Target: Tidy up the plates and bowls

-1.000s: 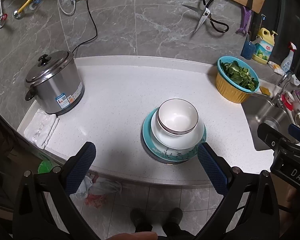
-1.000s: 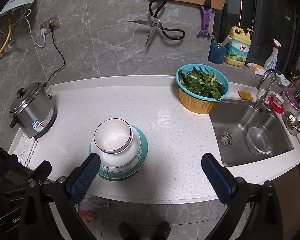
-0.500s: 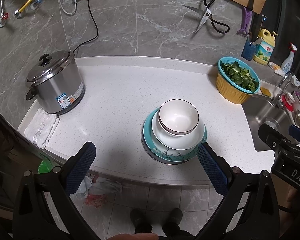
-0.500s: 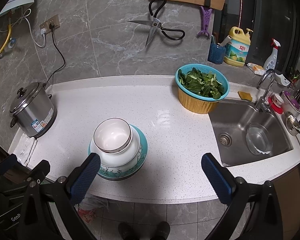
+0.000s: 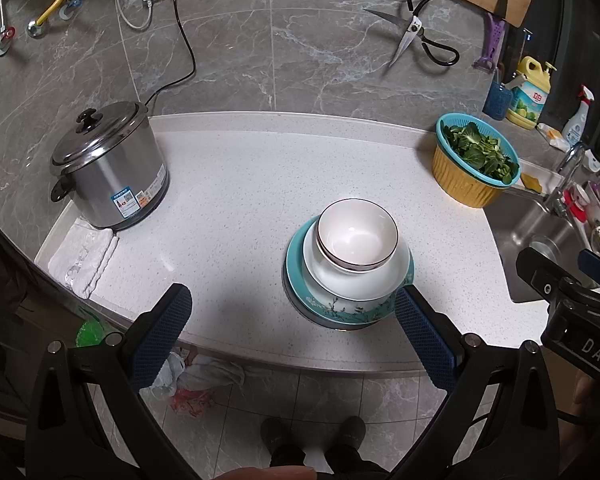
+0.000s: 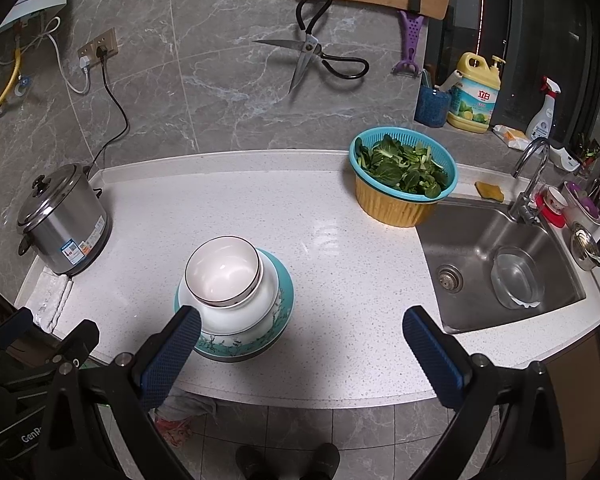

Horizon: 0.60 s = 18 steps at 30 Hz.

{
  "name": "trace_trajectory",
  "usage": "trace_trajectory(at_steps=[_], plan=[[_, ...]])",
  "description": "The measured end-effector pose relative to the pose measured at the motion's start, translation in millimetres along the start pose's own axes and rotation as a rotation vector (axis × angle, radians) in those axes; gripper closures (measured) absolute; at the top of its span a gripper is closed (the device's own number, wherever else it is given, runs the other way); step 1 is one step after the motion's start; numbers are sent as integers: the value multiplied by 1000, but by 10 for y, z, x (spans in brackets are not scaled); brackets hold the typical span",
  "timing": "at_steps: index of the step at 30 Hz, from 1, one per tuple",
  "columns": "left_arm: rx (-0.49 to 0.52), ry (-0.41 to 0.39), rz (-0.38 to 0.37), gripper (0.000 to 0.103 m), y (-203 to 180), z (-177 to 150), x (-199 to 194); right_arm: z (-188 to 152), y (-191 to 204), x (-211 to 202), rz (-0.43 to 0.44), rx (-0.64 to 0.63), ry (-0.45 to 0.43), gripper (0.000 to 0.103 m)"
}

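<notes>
A stack of dishes stands near the counter's front edge. A small white bowl with a dark rim (image 5: 357, 235) (image 6: 222, 271) sits in a larger white bowl (image 5: 356, 280) (image 6: 256, 304), on a teal plate (image 5: 296, 280) (image 6: 284, 280). My left gripper (image 5: 290, 312) is open, held back over the counter edge, its right finger just in front of the stack. My right gripper (image 6: 300, 332) is open too, its left finger close to the stack's near side. Neither holds anything.
A steel rice cooker (image 5: 108, 172) and a folded white cloth (image 5: 82, 260) are at the left. A basket of greens (image 6: 404, 176) stands by the sink (image 6: 496, 256), which holds a glass bowl (image 6: 518, 276). Scissors (image 6: 316, 56) hang on the wall.
Both grippers stay open and almost still; the views shift only slightly. The stack has not moved.
</notes>
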<state>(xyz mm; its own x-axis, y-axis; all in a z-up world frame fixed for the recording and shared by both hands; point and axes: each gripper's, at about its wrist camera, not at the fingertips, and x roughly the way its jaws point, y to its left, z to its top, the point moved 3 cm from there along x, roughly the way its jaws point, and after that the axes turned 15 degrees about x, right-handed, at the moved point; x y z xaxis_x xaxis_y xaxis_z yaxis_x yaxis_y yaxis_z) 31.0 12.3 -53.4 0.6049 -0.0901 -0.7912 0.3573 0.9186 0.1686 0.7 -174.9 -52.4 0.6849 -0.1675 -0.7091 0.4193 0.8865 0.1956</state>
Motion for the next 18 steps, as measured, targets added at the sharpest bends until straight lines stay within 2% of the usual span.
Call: trace_trajectory(at_steps=[18], plan=[[-3,-3,-1,0,12,47,40,6,-32,22,-3,2,5,0]])
